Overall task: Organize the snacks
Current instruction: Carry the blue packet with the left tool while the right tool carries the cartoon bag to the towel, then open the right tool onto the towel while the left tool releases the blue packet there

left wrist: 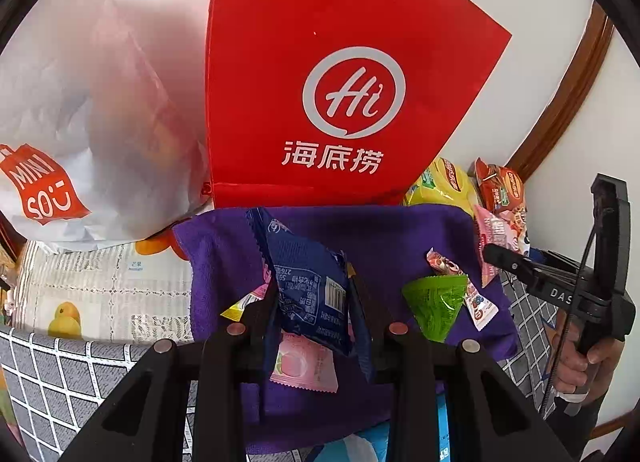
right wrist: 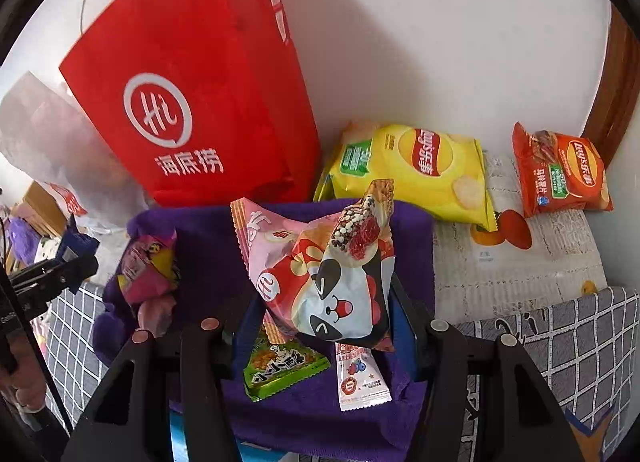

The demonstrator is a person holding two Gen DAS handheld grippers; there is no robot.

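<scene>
The red bag [left wrist: 320, 73] stands upright against the white wall, and I place everything else by it. To its left leans a white paper bag [left wrist: 80, 133] with a red logo. At its foot lies the purple cloth [left wrist: 400, 238], spread over a fruit-print tablecloth [left wrist: 100, 282].

To the right of the red bag, against the wall, lies a yellow chip bag [right wrist: 416, 169], and further right, apart from it, an orange chip bag [right wrist: 560, 173].

In front of the red bag, over the cloth, my right gripper [right wrist: 320, 326] holds a pink snack bag [right wrist: 320, 270] with a cartoon face; the pack stands up between my two fingers, which are closed on its lower part at a middling width.

My left gripper [left wrist: 314, 302], also in front of the red bag, is narrowed on a dark blue packet [left wrist: 308, 282], pinched between the fingers and rising tilted toward the bag.

Under the blue packet, on the cloth, lies a small pink sachet [left wrist: 304, 366]. Right of my left gripper sit a green wrapper [left wrist: 436, 302] and a small white sachet [left wrist: 480, 306], touching each other.
</scene>
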